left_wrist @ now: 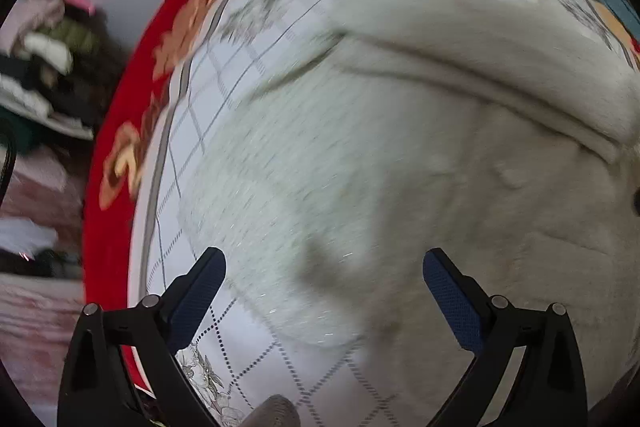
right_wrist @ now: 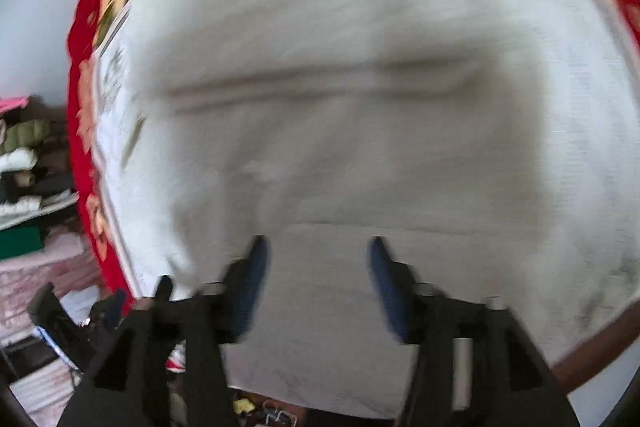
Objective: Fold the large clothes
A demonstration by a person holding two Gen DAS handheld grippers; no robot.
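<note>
The left gripper (left_wrist: 324,275) is hanging with its two blue-padded fingers (left_wrist: 200,287) spread wide, gripping nothing. Just ahead of it, the big fluffy white garment (left_wrist: 420,147) is lying on a white sheet with a grey grid pattern (left_wrist: 240,59). A red blanket with flowers (left_wrist: 132,131) is peeking out to its left. The right gripper (right_wrist: 318,267) is also spread apart with nothing in it, and the white garment (right_wrist: 340,67) is filling the space in front of and under it. Both pictures are blurry.
</note>
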